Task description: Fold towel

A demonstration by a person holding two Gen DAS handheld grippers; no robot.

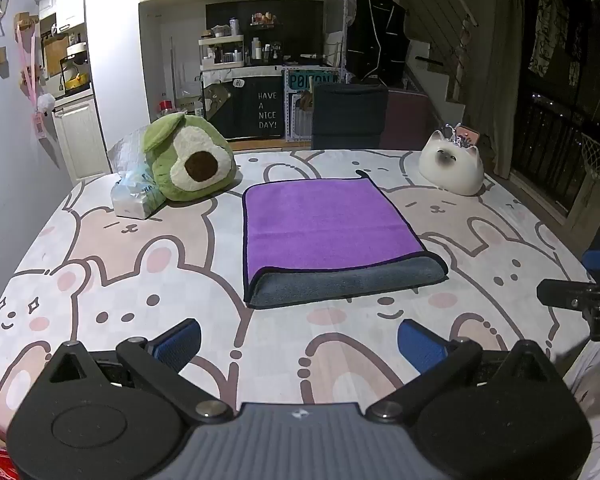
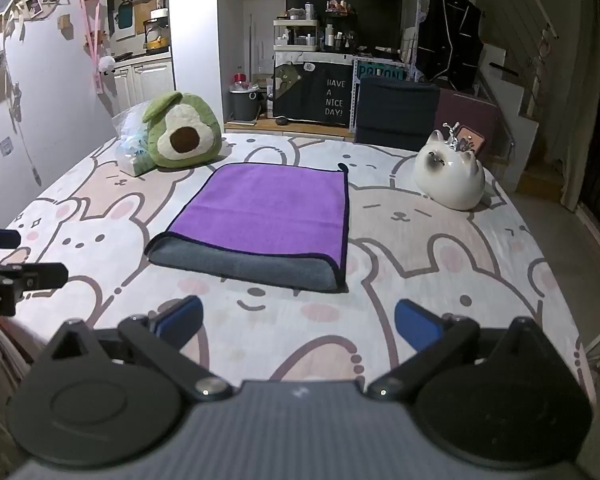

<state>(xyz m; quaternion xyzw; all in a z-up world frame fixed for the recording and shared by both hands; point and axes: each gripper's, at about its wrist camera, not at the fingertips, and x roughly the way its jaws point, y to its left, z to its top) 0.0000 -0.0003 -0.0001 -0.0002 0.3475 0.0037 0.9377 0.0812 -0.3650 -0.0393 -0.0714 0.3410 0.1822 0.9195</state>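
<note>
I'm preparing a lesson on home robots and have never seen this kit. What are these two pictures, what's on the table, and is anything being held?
There is no robot: a person holds a two-finger gripper in each hand, each with a camera looking along its fingers. One picture comes from the left gripper, the other from the right gripper. Both have their jaws wide apart and hold nothing. On the bunny-print tablecloth lies a purple towel, already folded over with its grey side showing at the near edge. Behind it sit an avocado plush, a plastic-wrapped pack and a white cat-shaped ornament.

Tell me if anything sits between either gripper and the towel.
Nothing visible does. Only bare bunny-print cloth lies between the left gripper, the right gripper and the towel. The avocado plush and cat figurine sit beyond it.
</note>
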